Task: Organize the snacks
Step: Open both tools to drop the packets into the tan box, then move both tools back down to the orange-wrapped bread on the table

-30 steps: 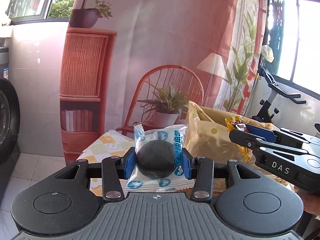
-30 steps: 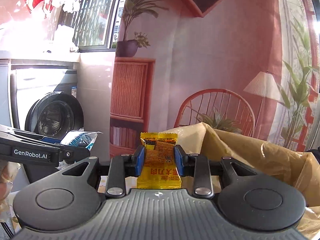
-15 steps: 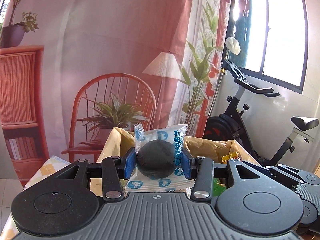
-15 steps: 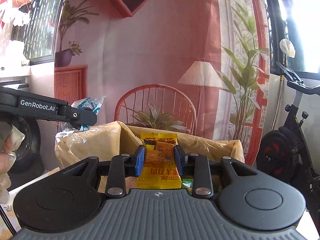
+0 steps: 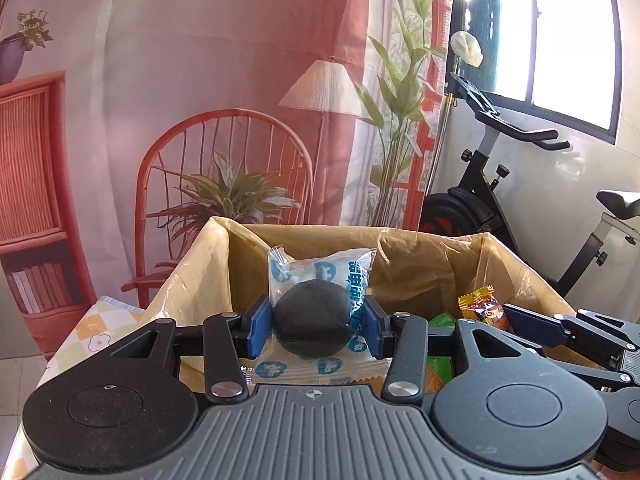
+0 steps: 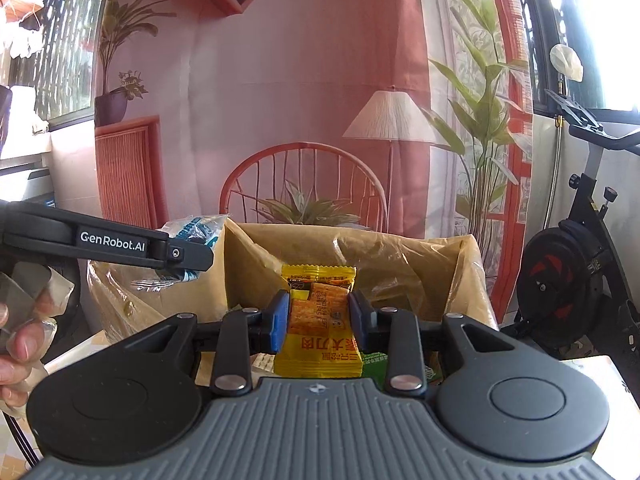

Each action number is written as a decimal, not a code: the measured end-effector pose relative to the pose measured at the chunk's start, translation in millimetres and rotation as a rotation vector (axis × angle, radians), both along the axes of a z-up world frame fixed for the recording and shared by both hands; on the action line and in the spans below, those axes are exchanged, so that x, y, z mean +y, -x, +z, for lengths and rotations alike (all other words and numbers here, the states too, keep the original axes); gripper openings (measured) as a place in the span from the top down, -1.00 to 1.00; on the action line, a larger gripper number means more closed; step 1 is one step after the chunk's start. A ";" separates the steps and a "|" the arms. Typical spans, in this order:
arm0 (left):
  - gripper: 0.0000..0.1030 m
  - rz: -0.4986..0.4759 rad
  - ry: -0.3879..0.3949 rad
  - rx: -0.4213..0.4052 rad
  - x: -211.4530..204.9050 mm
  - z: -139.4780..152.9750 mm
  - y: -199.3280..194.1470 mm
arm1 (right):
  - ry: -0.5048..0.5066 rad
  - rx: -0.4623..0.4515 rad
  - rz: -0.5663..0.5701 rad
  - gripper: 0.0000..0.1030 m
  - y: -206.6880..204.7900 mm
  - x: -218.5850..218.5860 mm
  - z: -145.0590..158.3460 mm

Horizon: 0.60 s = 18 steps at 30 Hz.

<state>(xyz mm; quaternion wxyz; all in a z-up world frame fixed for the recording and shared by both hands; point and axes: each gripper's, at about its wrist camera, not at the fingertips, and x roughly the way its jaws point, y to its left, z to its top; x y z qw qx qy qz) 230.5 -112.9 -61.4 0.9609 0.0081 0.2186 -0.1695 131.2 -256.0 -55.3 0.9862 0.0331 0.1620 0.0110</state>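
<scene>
My left gripper (image 5: 313, 326) is shut on a clear blue-printed packet with a round black cake (image 5: 312, 316), held over the open cardboard box (image 5: 404, 252) lined with yellowish plastic. My right gripper (image 6: 319, 322) is shut on a yellow cracker packet (image 6: 319, 316), also over the box (image 6: 400, 256). In the left wrist view the right gripper's fingers (image 5: 532, 322) reach in from the right with the yellow packet's end (image 5: 480, 306). In the right wrist view the left gripper's finger (image 6: 120, 244) comes in from the left with the blue packet (image 6: 192, 236).
Green and orange snack packets (image 5: 440, 320) lie in the box. A checked tablecloth (image 5: 100, 328) covers the table on the left. An exercise bike (image 5: 500, 200) stands at the right, and a printed backdrop hangs behind. A gloved hand (image 6: 20, 320) shows at the left.
Both grippers have moved right and forward, from beside the box to over its open top, each still holding its packet. The box interior now fills the view.
</scene>
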 end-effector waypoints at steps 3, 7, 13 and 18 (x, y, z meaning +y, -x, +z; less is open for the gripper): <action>-0.03 -0.005 -0.019 -0.006 1.2 1.9 2.3 | -0.002 0.002 -0.002 0.25 0.5 1.6 1.3; -0.09 -0.002 -0.016 -0.030 6.0 10.2 12.6 | -0.005 -0.001 -0.005 0.17 5.5 3.3 5.5; -0.15 0.005 -0.009 -0.033 19.9 20.5 36.3 | -0.023 -0.005 0.006 0.17 21.6 9.9 12.0; -0.15 0.012 -0.013 -0.008 42.3 20.6 61.0 | -0.050 -0.004 0.019 0.14 41.8 16.9 13.8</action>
